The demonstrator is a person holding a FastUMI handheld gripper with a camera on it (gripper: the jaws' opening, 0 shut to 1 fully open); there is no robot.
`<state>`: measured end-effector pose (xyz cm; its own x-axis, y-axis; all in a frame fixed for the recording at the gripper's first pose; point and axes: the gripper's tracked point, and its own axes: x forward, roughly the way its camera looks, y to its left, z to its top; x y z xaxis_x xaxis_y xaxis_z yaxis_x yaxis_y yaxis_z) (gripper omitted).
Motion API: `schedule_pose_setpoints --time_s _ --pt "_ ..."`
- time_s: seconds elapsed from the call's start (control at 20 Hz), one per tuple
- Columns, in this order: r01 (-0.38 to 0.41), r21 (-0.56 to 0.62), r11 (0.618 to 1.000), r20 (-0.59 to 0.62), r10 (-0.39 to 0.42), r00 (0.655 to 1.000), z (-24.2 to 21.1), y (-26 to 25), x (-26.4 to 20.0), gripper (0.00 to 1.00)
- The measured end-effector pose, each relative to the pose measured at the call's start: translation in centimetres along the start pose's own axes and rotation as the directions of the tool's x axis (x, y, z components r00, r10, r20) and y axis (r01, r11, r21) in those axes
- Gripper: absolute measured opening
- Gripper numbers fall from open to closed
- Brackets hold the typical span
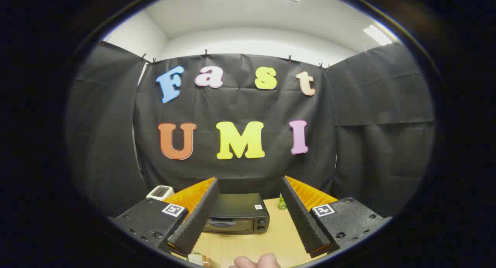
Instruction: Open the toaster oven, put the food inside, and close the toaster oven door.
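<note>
Gripper view shows the claw point(248, 217) spread wide and holding nothing, raised above the tabletop point(271, 237). Between and beyond its fingers sits the toaster oven point(237, 217), door apparently closed, so nothing of the task looks done yet. A small green item point(282, 202) stands just right of the oven. Near the left finger lies what may be the food point(199, 259), though it is too cropped to tell. A hand point(257, 262) rests nearest.

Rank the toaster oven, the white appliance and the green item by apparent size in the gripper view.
1. Toaster oven, beyond the open gripper.
2. White appliance, partly hidden behind a finger, so unsure.
3. Green item, smallest.
</note>
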<state>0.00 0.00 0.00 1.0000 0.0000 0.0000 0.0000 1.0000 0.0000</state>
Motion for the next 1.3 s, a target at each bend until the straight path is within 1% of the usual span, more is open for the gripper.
schedule_pose_setpoints --time_s 0.15,0.9,1.3 --pt "0.011 -0.001 1.0 0.005 -0.011 1.0 0.3 -0.4 0.0 1.0" --pt "-0.002 0.026 1.0 -0.007 0.002 1.0 0.0 -0.7 0.2 1.0" --pt "-0.028 0.053 0.998 -0.044 0.03 0.999 -2.0 0.2 1.3 1.0"
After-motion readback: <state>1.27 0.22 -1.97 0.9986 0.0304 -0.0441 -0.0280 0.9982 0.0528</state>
